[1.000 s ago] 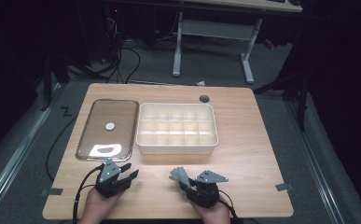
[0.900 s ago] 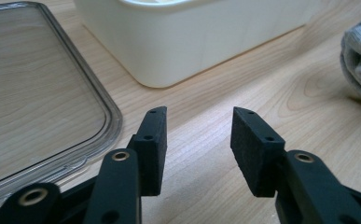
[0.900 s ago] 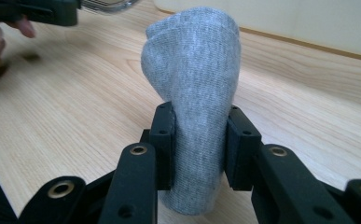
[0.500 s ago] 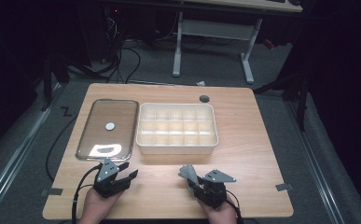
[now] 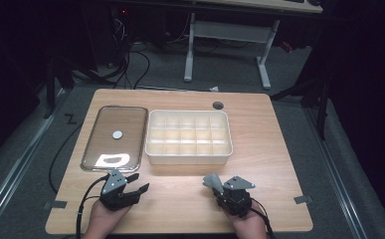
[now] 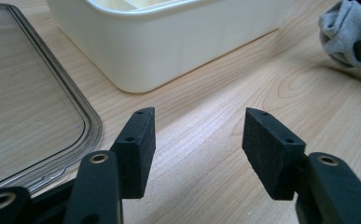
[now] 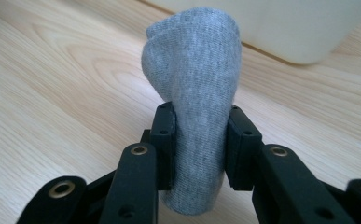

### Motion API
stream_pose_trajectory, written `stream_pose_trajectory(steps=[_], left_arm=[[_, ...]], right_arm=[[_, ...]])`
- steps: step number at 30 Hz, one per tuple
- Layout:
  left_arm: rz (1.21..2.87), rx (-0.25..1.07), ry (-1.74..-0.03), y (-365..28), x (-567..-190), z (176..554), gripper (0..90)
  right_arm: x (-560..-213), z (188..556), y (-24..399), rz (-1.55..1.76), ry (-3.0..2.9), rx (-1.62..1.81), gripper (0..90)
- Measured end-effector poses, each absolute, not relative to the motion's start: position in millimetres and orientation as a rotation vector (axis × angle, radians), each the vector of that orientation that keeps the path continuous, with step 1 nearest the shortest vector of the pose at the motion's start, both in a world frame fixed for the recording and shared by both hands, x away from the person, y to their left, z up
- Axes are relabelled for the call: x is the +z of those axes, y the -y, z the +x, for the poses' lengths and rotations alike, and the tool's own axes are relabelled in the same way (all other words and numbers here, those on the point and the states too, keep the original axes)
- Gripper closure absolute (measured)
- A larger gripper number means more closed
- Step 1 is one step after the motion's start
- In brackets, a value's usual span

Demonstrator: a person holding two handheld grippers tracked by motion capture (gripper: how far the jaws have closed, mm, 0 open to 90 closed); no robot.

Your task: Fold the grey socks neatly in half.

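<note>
The right gripper is squeezing a rolled grey sock just above the table, near the white box; the left gripper has just been opening wide, holding nothing; next, I think, the sock is going into a box slot.

On the table, the lid lies left of the divided box, both nearer the far edge; the rolled cloth sits near the front edge.
</note>
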State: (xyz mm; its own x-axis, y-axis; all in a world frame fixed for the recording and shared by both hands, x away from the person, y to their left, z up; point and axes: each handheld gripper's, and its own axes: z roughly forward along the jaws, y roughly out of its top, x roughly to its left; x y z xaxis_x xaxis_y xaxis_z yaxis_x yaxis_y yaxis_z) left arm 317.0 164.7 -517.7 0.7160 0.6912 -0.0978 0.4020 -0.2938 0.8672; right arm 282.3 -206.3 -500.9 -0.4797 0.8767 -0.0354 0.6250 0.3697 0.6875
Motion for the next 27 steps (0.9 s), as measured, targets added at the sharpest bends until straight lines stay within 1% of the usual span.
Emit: stream_pose_trajectory(steps=[10,27], left_arm=[[1.925,0.354,-0.815,-164.7,-519.5,315.8,42.4],[1.931,0.349,-0.823,-164.1,-522.1,315.6,43.6]], right_arm=[[-489.4,297.6,214.1,1.375,-2.330,0.740,69.4],[-458.6,321.4,219.8,1.377,-2.467,0.564,69.3]])
